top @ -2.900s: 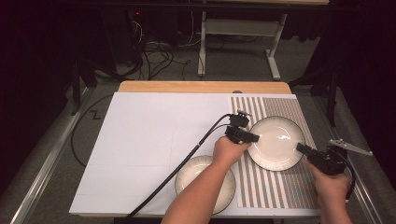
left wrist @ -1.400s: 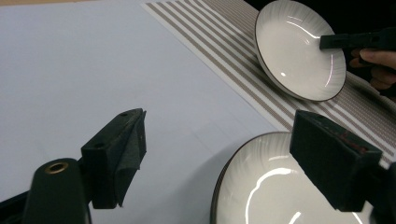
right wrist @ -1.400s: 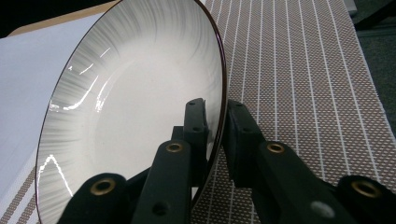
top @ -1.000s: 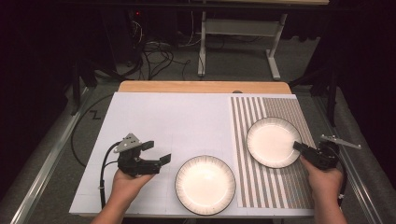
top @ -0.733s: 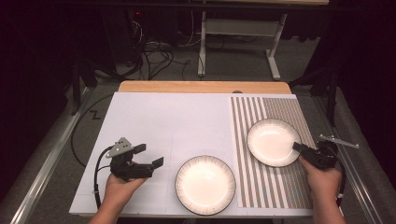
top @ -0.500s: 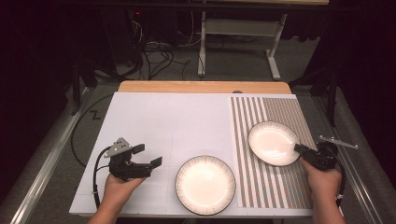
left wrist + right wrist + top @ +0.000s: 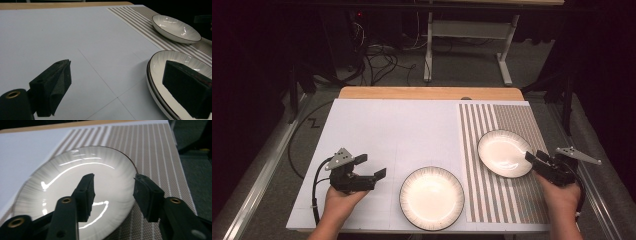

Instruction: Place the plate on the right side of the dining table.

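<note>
Both plates are glossy white with a thin dark rim and faint grey ribbing toward the edge — the one on the striped mat (image 7: 505,153) and the one on the white sheet (image 7: 432,197). The mat (image 7: 492,200) carries brown-and-white stripes, its right part a finer weave. The white sheet (image 7: 402,130) lies plain over a tan wooden tabletop (image 7: 427,93) — both grippers are black.
</note>
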Demonstrator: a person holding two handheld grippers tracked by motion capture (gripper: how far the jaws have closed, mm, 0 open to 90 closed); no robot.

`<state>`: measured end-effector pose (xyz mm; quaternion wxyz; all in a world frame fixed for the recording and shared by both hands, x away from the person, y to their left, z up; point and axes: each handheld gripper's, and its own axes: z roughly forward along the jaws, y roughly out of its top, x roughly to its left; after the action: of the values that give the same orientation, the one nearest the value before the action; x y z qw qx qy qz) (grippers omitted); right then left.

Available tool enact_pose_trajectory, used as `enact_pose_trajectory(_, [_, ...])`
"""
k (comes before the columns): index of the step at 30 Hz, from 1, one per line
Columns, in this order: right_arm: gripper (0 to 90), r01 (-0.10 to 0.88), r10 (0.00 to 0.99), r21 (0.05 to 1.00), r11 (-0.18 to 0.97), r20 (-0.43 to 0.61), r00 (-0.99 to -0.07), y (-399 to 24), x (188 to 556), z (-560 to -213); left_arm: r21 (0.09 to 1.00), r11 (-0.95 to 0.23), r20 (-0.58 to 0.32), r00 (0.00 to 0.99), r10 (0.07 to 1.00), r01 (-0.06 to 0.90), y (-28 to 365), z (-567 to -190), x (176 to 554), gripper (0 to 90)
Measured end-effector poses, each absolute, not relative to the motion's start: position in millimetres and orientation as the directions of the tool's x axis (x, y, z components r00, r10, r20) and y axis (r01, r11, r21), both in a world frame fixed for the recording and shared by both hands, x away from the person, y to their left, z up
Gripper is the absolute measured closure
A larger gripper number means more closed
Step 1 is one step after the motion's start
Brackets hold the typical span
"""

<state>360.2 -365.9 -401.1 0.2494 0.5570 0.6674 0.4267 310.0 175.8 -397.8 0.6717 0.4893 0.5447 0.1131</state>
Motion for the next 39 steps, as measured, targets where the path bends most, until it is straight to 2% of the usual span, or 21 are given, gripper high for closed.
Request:
enact_pose_trajectory(9, [33.5,0.421,0.909,0.901,0.101,0.088,-0.407,-331,338,-383,0.784,0.496,-0.618,0.388,0.684,0.374,177,-398,309,9.0])
enact_pose_trajectory(18, [15.7,0.357,0.83,0.922,0.151,0.078,-0.553,-287,320,-372,0.796,0.491,-0.604,0.409,0.684,0.354,178,-395,305,8.6])
enact_pose_trajectory(24, [1.1,0.322,0.801,0.931,0.174,0.057,-0.596,-266,309,-369,0.806,0.485,-0.591,0.418,0.689,0.339,178,-395,304,7.4])
enact_pose_trajectory(31, [1.0,0.304,0.796,0.933,0.191,0.034,-0.604,-259,307,-369,0.808,0.489,-0.589,0.42,0.69,0.329,178,-394,303,2.0])
enact_pose_trajectory(39, [1.0,0.307,0.798,0.933,0.189,0.036,-0.602,-260,308,-370,0.801,0.508,-0.598,0.414,0.686,0.317,179,-392,305,0.4])
